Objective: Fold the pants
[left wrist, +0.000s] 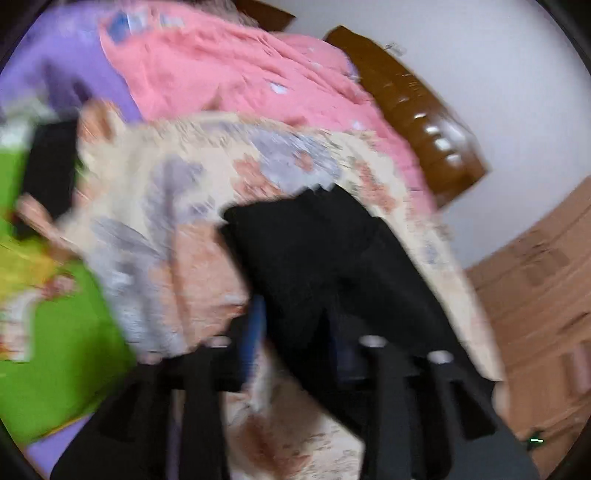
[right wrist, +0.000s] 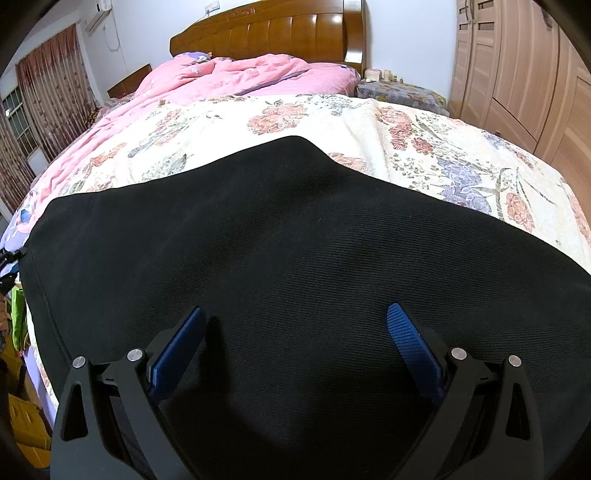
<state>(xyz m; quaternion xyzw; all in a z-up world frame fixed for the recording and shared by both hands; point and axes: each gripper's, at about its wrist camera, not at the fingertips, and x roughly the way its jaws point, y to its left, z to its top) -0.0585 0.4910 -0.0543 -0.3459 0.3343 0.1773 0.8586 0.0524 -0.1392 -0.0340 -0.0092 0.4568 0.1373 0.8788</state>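
Observation:
The black pants [right wrist: 295, 240] lie spread flat on a floral bedspread [right wrist: 332, 118]. My right gripper [right wrist: 295, 332] is open, its blue pads [right wrist: 410, 339] wide apart just above the near part of the pants, holding nothing. The left wrist view is tilted and blurred by motion. There the black pants [left wrist: 325, 258] hang or drape from between the fingers of my left gripper [left wrist: 295, 332], which looks closed on the fabric, with one blue pad [left wrist: 255, 332] showing beside the cloth.
A pink quilt [right wrist: 240, 74] is bunched toward the wooden headboard [right wrist: 273, 33]. A wooden wardrobe [right wrist: 517, 74] stands to the right, curtains and a window [right wrist: 37, 110] to the left. Green and yellow items [left wrist: 55, 350] lie beside the bed.

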